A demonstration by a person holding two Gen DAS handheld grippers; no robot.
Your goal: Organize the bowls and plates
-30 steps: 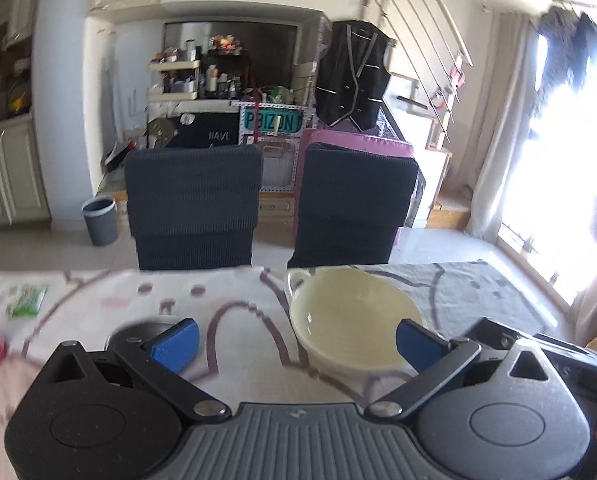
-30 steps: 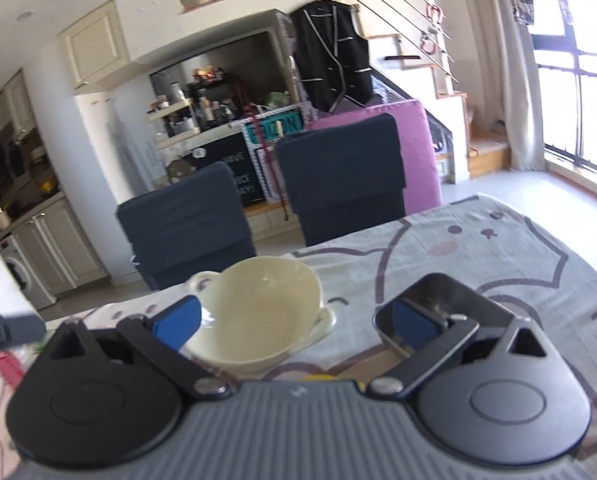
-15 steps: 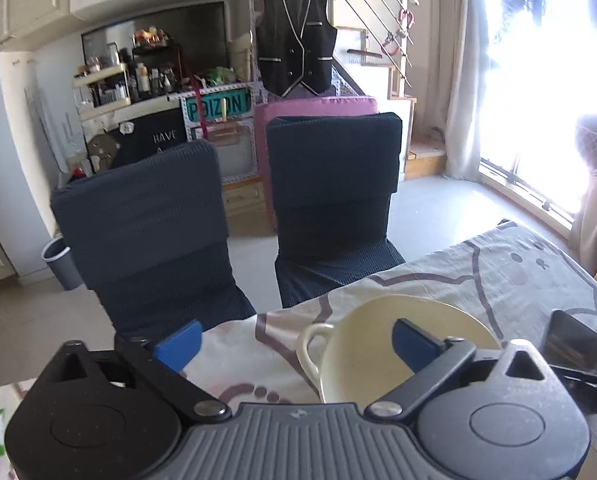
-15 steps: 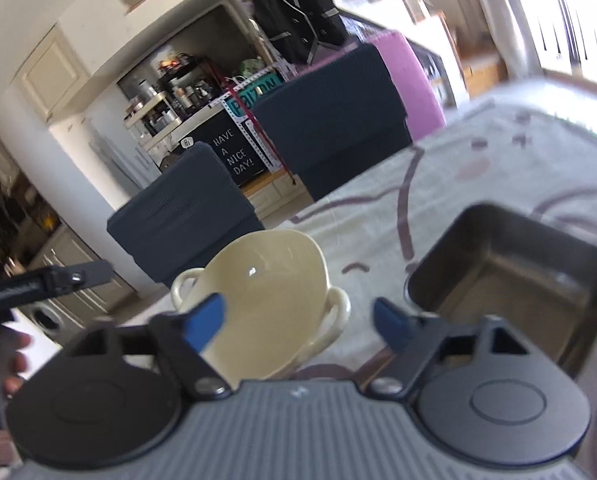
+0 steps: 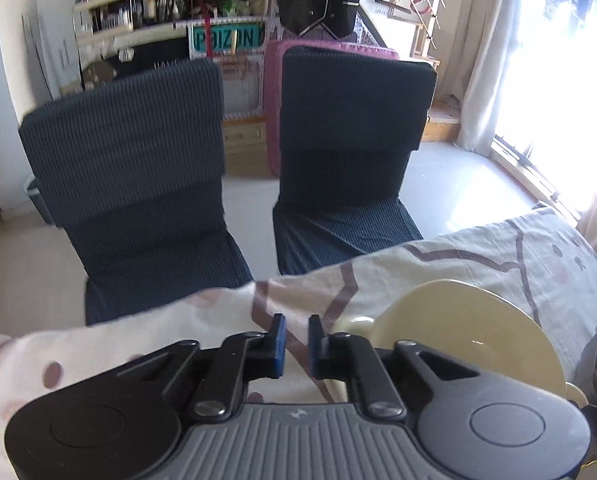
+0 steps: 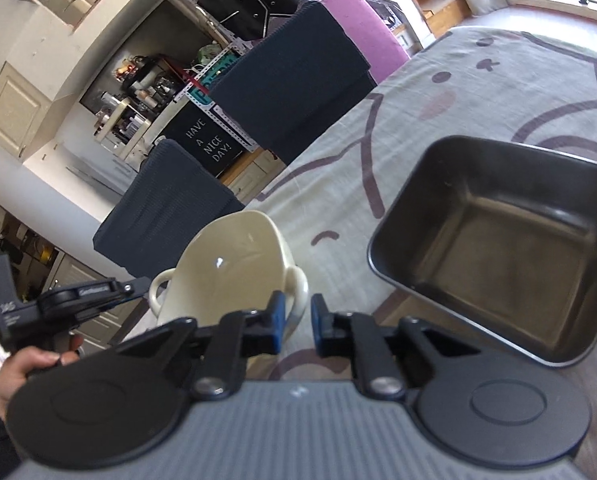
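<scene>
DINING TABLE: Two hand-held claws converge on a cream bowl (image 5: 470, 332) that sits on the cartoon-print table (image 6: 478, 92), near the edge facing two dark chairs (image 5: 130, 152).

From the left claw (image 5: 296, 344) we see the bowl at about 2 o'clock. Its near handle is just beside the right finger, outside the jaws. That claw is all but closed, a narrow slit between the blue pads, with only cloth showing through.

From the right claw (image 6: 298, 322) the bowl lies at 11 o'clock and a dark square pan (image 6: 498, 272) at 2 o'clock, near the bowl but apart from it. The right jaws are also drawn close. The bowl's other handle (image 6: 298, 288) sits right at the tip of the left pad, and we cannot tell whether it is pinched or merely touched.

We judge the stacking of the bowl and pan as not yet done. The risks:
- **Slipping:** a thin glazed handle caught only at the pad tips could slip or swivel, tipping the bowl.
- **Shoving:** a nearly closed claw pushed against the rim could slide the bowl toward the chair-side edge.
- **Snagging:** the loose cloth could bunch up under a dragged bowl.
</scene>
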